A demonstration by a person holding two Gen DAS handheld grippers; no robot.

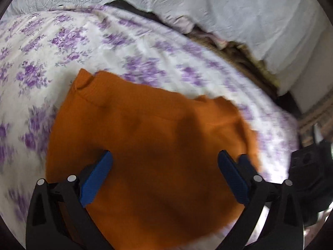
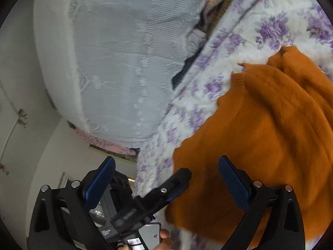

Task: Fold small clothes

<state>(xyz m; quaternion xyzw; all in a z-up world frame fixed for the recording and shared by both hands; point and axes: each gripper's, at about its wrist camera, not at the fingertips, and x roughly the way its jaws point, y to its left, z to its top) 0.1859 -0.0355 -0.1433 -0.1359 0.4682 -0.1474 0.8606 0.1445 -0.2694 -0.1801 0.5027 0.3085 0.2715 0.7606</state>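
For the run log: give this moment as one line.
task: fold small clothes | orange garment: on floral bedspread | left claw: open, over garment, empty | right claw: open, empty

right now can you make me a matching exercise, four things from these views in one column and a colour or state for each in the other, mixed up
Things:
1. knitted garment
2. floral bedspread
3. lace-trimmed pillow
4. left gripper

Colours or states:
A. pale grey-white, embossed
B. open, blue pads apart
C. burnt orange, partly folded
D. white with purple flowers

Pairs: 1-C, 2-D, 3-A, 4-B
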